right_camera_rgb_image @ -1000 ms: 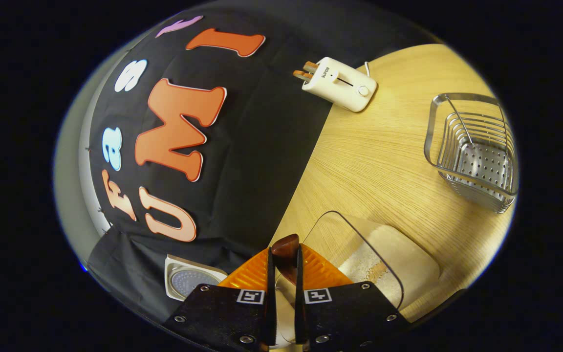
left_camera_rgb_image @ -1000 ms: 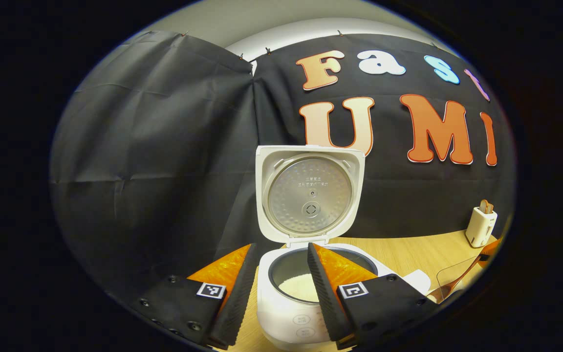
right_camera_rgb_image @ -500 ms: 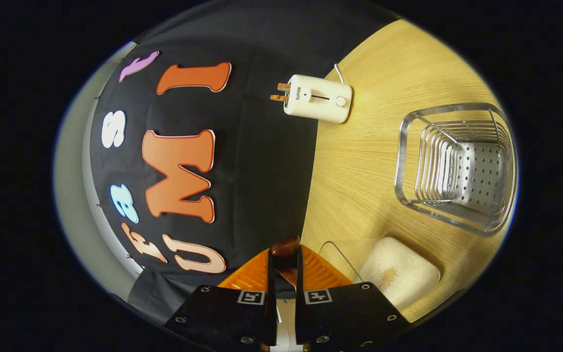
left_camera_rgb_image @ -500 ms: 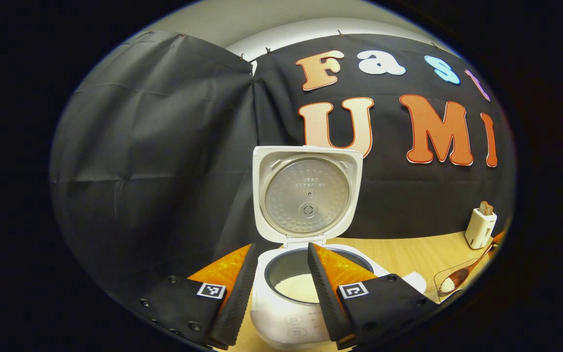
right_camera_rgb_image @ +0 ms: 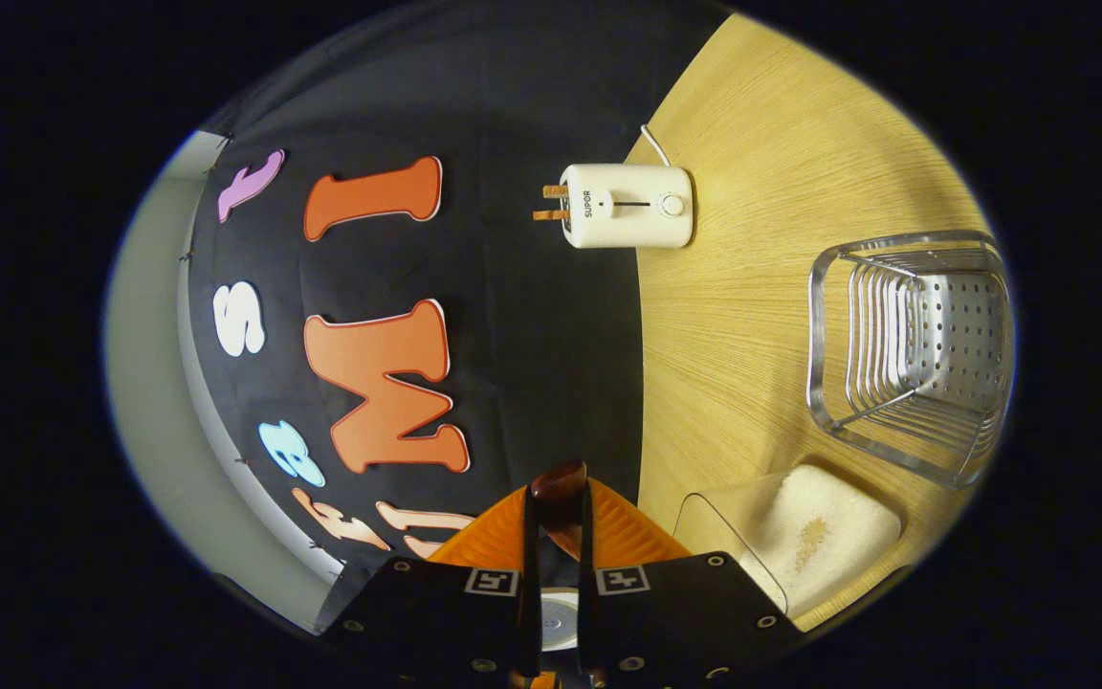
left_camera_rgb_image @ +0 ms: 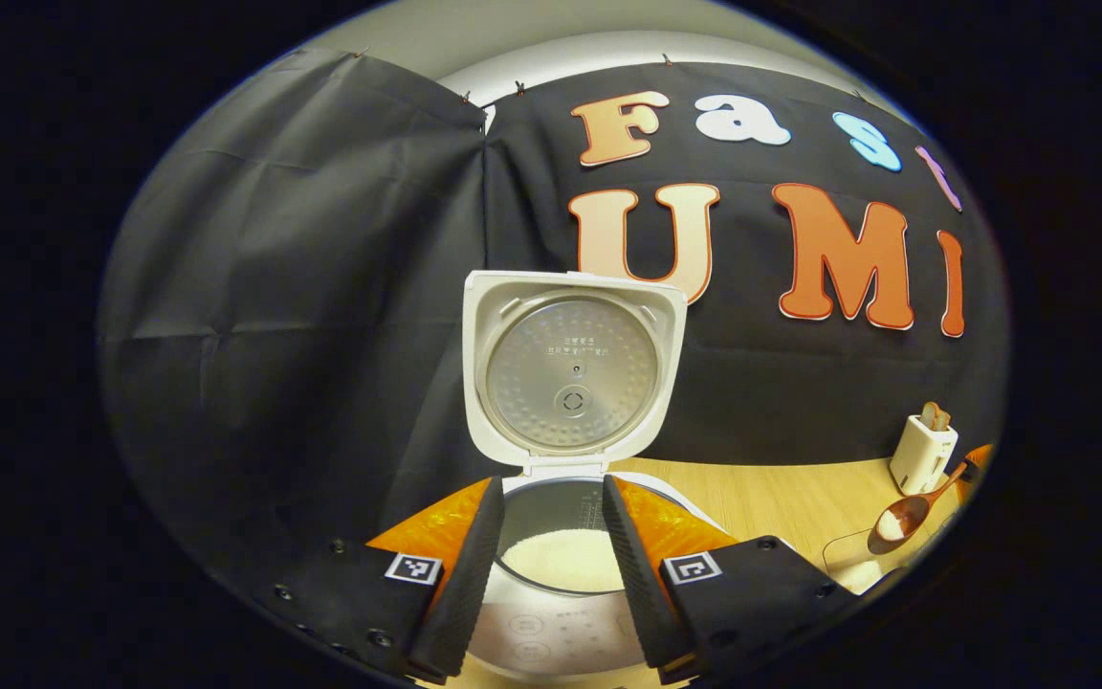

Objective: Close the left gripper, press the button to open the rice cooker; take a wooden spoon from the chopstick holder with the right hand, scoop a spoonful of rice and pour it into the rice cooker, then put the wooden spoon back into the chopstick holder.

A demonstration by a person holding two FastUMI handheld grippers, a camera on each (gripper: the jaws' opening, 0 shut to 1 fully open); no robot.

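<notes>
I keep my left gripper (left_camera_rgb_image: 543, 536) parted before the open rice cooker (left_camera_rgb_image: 565, 478), clear of the way. My right gripper (right_camera_rgb_image: 558, 545) clamps the wooden spoon (left_camera_rgb_image: 905, 515), seemingly loaded with rice, level beside it.

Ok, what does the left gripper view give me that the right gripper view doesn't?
Left: the white rice cooker, lid up, rice in its pot, seen between the open left gripper's fingers; the loaded bowl of the brown wooden spoon. Right: the metal wire chopstick holder, the right gripper shut on the spoon's handle. Both: the white toaster, the wooden table.
</notes>
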